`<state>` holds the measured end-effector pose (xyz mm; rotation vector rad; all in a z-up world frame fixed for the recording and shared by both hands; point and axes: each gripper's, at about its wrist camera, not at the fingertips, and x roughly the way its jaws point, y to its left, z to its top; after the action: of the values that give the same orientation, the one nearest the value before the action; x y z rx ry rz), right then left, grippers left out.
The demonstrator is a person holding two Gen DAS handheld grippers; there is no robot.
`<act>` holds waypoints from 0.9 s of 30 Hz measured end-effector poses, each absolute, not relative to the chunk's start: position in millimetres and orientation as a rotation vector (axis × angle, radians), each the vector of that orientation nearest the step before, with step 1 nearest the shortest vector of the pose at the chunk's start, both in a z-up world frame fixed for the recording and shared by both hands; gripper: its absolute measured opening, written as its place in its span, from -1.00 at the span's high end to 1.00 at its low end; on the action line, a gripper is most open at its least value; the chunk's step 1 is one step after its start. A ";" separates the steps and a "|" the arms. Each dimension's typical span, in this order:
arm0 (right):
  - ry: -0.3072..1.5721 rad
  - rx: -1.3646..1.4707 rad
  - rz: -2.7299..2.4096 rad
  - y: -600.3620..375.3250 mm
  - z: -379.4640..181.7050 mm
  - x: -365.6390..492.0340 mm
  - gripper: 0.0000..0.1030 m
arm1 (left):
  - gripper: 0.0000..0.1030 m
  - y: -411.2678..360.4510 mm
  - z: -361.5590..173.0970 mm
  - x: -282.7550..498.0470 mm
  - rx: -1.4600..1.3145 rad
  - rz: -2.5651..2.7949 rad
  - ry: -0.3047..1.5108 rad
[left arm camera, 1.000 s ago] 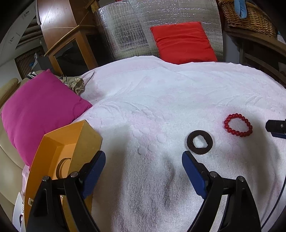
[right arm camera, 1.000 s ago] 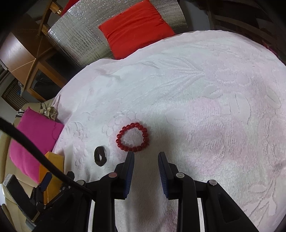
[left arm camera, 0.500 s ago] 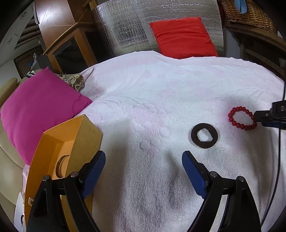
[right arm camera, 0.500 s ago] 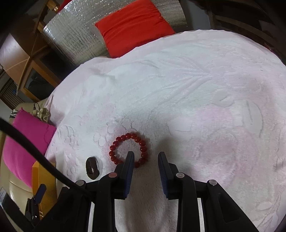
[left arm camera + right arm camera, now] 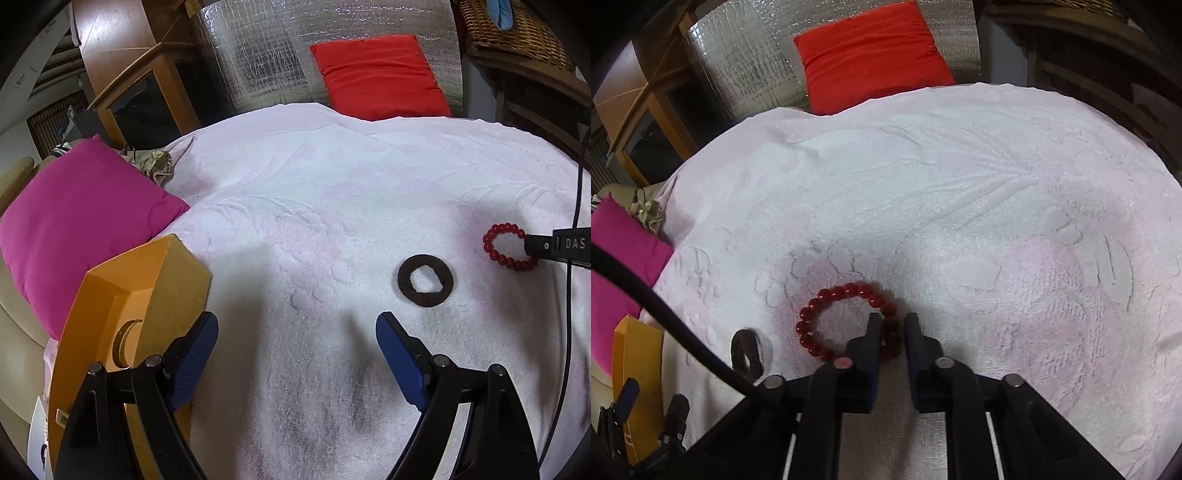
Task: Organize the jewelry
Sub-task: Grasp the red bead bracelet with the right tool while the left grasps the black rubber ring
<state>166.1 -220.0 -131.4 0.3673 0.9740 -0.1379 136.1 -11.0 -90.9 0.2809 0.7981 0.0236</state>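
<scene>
Left wrist view: left gripper (image 5: 295, 347) wide open, holding nothing, hovering over the near part of the white towel (image 5: 332, 206). Orange box (image 5: 122, 314) at the towel's near-left edge, just beside the left finger; one curved ring-like piece (image 5: 123, 341) visible inside, so probably one item stowed already. Dark flat ring (image 5: 425, 275) flat on the towel, ahead and right of the fingers, not touched. Red bead bracelet (image 5: 508, 247) toward the right edge, right gripper's tip at its right-hand arc.

Right wrist view: right gripper (image 5: 893, 330) narrowed to a small gap, straddling the right-hand arc of the red bead bracelet (image 5: 846, 323); beads sit between the pads. Can't tell whether actually clamped; bracelet flat on the towel (image 5: 960, 184), not lifted. Dark flat ring (image 5: 748, 349) just left of the bracelet, apart from it. Orange box (image 5: 635, 369) at the far left edge, well apart from both.

Progress estimate: early to middle. Left to do: close on the bracelet, carry to the box, then the dark ring.
</scene>
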 end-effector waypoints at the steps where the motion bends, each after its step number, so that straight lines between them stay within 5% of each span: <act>1: 0.976 0.375 -0.132 -222.5 -131.1 164.4 0.79 | -0.70 -12.8 -91.4 136.6 0.283 0.021 0.797; 25: 1.036 0.451 -0.049 -263.3 -131.0 119.3 0.79 | -0.69 -54.4 -103.8 170.2 0.070 -0.268 0.864; 27: 1.034 0.448 -0.049 -262.8 -130.9 118.9 0.79 | -0.51 -56.3 -107.9 175.6 0.065 -0.268 0.872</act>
<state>118.9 -262.8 -130.9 0.4479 1.0339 -0.0486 175.6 -56.3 -107.9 0.0652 0.8719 -0.2677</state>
